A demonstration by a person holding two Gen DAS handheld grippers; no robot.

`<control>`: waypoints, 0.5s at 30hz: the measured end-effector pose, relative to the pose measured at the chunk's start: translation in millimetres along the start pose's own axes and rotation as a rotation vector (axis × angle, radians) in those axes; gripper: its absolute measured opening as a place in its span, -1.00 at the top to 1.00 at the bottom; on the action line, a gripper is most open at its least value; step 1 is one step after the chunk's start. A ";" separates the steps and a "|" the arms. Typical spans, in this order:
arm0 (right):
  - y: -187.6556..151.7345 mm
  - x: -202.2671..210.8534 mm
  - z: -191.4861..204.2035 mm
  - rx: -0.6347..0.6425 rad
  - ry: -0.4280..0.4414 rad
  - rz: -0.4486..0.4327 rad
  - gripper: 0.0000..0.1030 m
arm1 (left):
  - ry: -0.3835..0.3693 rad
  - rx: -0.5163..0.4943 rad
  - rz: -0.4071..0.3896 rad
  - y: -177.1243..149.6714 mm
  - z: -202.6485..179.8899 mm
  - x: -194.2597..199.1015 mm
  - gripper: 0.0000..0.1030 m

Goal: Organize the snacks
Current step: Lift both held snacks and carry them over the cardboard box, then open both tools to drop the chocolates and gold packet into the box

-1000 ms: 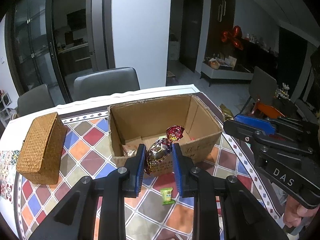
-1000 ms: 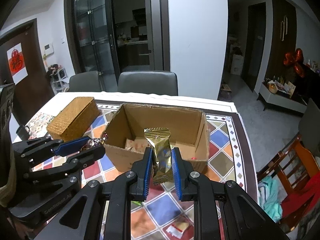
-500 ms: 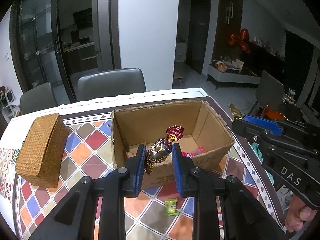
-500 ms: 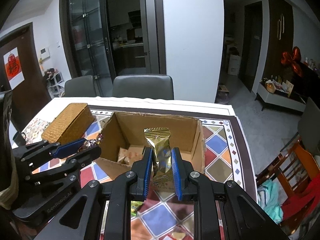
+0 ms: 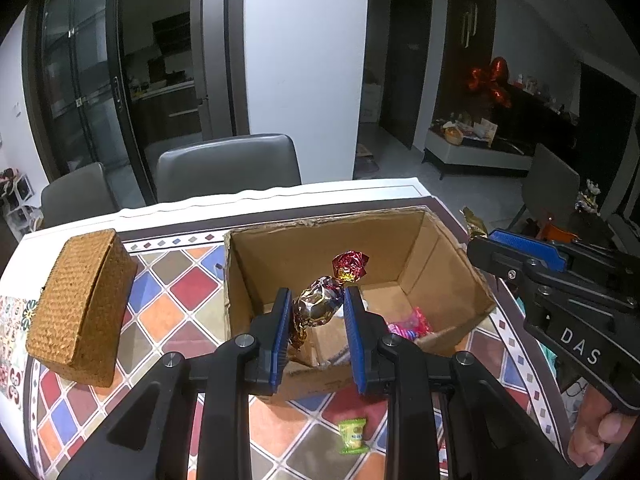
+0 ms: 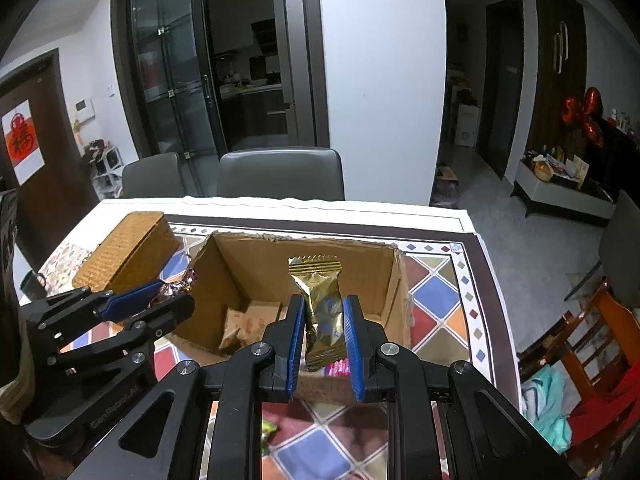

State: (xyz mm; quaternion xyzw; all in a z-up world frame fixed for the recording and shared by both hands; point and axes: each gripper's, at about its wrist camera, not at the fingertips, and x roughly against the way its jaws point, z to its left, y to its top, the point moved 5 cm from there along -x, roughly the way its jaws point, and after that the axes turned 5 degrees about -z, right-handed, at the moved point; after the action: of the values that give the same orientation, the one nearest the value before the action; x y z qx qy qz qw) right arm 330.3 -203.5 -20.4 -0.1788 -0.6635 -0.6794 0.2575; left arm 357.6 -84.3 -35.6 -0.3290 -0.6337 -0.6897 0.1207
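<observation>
Each hand-held gripper, left clamping a foil candy, right a gold packet, should clear the cardboard box rim (both near it) before releasing.

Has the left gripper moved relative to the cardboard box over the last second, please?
Yes. The left gripper, shut on the foil candy, has advanced toward the box: its tips, earlier short of the near wall, now reach over it above the interior.

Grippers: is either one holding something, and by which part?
Left gripper pinches a foil-wrapped candy around its body. Right gripper clamps a gold snack packet across its lower half.
</observation>
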 end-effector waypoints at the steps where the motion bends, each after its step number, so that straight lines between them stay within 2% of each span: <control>1: 1.0 -3.7 -0.7 -0.002 0.002 0.002 0.59 | 0.002 0.000 0.001 0.9 0.2 -2.3 0.48; 15: 6.1 -42.8 -4.8 -0.017 0.017 0.023 0.59 | 0.017 0.008 0.029 4.8 4.2 -36.4 0.48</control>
State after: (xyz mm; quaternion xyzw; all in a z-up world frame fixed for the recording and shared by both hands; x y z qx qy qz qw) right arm 368.7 -203.4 -40.7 -0.1829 -0.6533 -0.6835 0.2694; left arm 389.1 -90.3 -54.0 -0.3317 -0.6304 -0.6882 0.1375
